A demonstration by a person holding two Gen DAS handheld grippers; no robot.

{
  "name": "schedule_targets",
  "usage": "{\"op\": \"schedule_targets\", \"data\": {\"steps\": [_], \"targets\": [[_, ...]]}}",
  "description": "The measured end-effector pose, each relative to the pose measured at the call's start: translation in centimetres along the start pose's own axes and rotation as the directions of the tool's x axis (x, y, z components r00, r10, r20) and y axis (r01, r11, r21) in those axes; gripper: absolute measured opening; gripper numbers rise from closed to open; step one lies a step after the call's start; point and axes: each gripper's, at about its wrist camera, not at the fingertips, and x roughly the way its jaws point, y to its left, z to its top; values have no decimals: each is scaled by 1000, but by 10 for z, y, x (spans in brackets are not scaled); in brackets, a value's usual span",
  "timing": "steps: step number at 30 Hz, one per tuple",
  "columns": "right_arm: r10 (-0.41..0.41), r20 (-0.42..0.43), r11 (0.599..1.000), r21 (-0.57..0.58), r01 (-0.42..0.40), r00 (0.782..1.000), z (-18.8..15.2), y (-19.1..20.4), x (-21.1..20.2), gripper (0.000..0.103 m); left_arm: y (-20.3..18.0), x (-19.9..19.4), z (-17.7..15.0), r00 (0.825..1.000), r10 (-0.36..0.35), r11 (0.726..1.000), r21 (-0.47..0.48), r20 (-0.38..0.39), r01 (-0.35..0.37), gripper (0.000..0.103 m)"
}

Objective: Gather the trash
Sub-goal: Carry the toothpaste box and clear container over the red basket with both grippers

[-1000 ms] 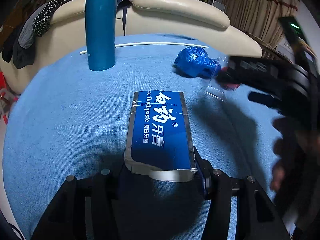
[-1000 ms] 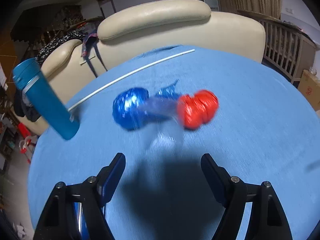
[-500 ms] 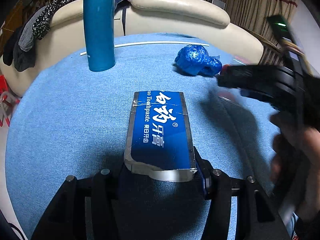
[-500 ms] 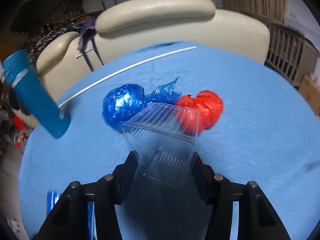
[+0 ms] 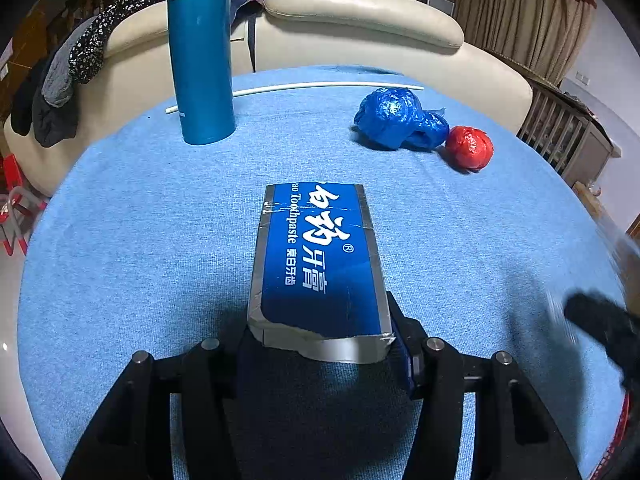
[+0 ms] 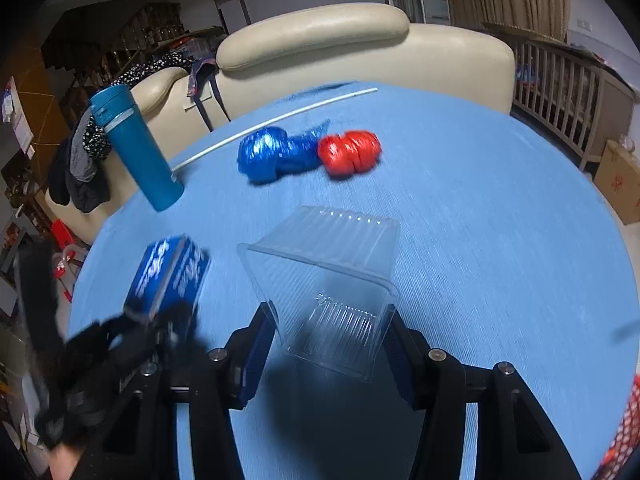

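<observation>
The right gripper (image 6: pixel 328 344) pinches a clear plastic tray (image 6: pixel 324 280) by its narrow base at the frame's bottom centre; it looks featherlight, thin and slick, so a hard squeeze would likely buckle it. The left gripper (image 5: pixel 320 344) clamps a blue toothpaste box (image 5: pixel 320 256) by its torn end, light, crushable cardboard best held across its firmer side edges. In the upper middle, crumpled blue (image 6: pixel 272 152) and red bags (image 6: pixel 350 152) lie touching on the blue tablecloth (image 6: pixel 500 208).

One toothpaste box (image 5: pixel 320 264), one clear plastic tub (image 6: pixel 332 280), one blue wad (image 5: pixel 394 118), one red wad (image 5: pixel 469 147), one teal flask (image 5: pixel 200 52), one white rod (image 5: pixel 320 86), two grippers.
</observation>
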Motion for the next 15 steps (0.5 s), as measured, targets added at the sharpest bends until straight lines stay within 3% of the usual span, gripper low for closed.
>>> {"op": "schedule_targets", "data": {"steps": [6, 13, 15], "targets": [[22, -9, 1000, 10, -22, 1000, -31, -8, -20, 56, 0, -3, -2, 999, 44, 999, -5, 4, -44, 58], [48, 10, 999, 13, -48, 999, -60, -15, -47, 56, -9, -11, -12, 993, 118, 991, 55, 22, -119, 57], [49, 22, 999, 21, -49, 999, -64, -20, -55, 56, -11, -17, -19, 994, 111, 992, 54, 10, -111, 57]]}}
